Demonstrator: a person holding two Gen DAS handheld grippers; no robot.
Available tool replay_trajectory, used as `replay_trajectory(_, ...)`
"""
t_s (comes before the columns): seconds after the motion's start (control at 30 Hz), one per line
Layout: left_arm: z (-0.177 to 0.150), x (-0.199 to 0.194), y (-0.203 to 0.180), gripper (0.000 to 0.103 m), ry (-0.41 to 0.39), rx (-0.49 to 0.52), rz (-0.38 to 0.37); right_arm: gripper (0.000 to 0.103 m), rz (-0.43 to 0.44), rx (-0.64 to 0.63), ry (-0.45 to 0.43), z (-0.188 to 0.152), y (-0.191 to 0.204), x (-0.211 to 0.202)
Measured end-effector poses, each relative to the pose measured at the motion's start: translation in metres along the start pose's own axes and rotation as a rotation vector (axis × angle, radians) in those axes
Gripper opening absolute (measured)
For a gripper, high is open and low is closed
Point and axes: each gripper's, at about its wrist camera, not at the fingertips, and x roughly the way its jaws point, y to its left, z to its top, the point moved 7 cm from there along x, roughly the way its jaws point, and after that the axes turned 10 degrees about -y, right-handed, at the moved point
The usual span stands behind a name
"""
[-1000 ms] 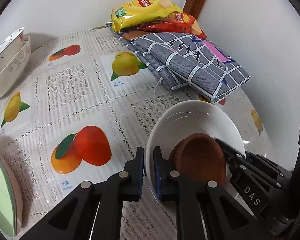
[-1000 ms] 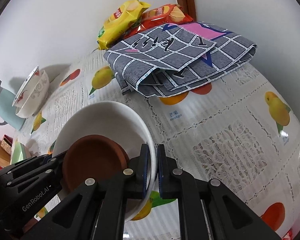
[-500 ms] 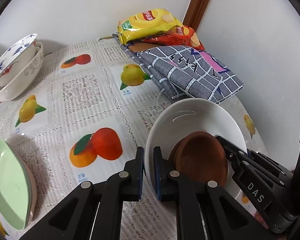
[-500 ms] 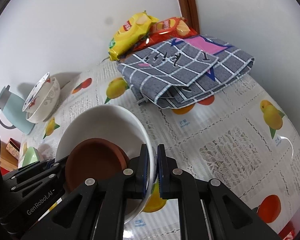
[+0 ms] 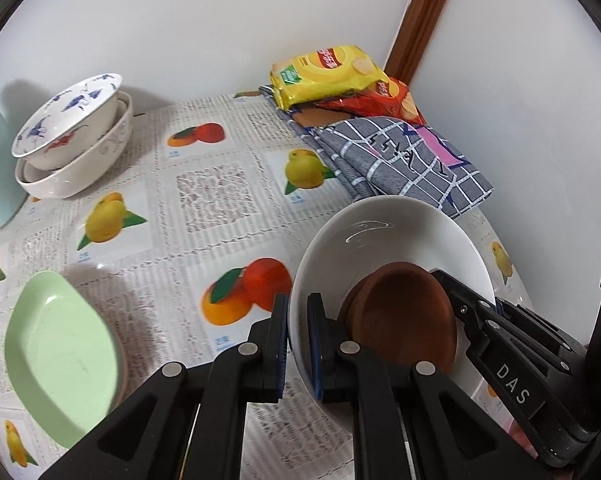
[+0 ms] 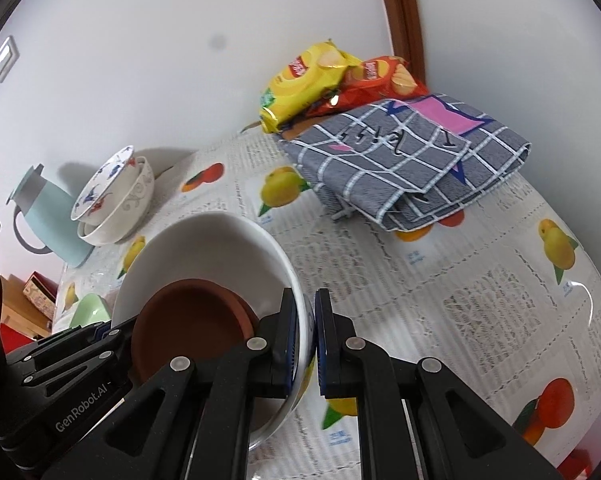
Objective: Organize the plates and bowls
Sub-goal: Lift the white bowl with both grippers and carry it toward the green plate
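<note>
Left wrist view, left to right:
- Lower left: pale green dish [image 5: 60, 356], shallow, nothing in it, resting on the fruit-print tablecloth [image 5: 204, 196].
- Upper left: blue-and-red patterned bowl [image 5: 66, 114] nested tilted inside a white bowl with grey scrollwork [image 5: 84, 160]; contents of the lower one hidden.
- Bottom centre: left gripper [image 5: 298, 344] pinched down on the near rim of the white bowl [image 5: 392, 232], one finger outside the wall, one inside.
- Inside white bowl: brown saucer [image 5: 404, 316], tipped against the near wall. Possibly two stacked brown pieces, edge too unclear to say.
- Lower right: right gripper's body reaching to the bowl's far rim.
- Upper right: folded grey checked cloth [image 5: 412, 160], yellow snack bag [image 5: 328, 74] and red snack bag [image 5: 384, 100] on top of it.

Right wrist view, left to right:
- Left edge: light blue jug [image 6: 46, 220] beside the nested bowls.
- Bottom centre: right gripper [image 6: 308, 340] closed tight on the white bowl's rim, wall sandwiched between the pads.
- White bowl appears lifted off the tablecloth, gripped on opposite rims.
</note>
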Motion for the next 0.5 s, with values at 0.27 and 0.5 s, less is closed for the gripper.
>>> replay_trajectory(0.27, -0.001, -0.017, 0.026, 0.010, -0.015, -0.036, 0.032, 0.009, 0.037, -0.019, -0.001, -0.002, 0.030, -0.003)
replay_trajectory(0.5, -0.003, -0.030, 0.053, 0.009, -0.026, -0.069, 0.066, 0.009, 0.074, -0.048, 0.005, -0.006, 0.059, -0.002)
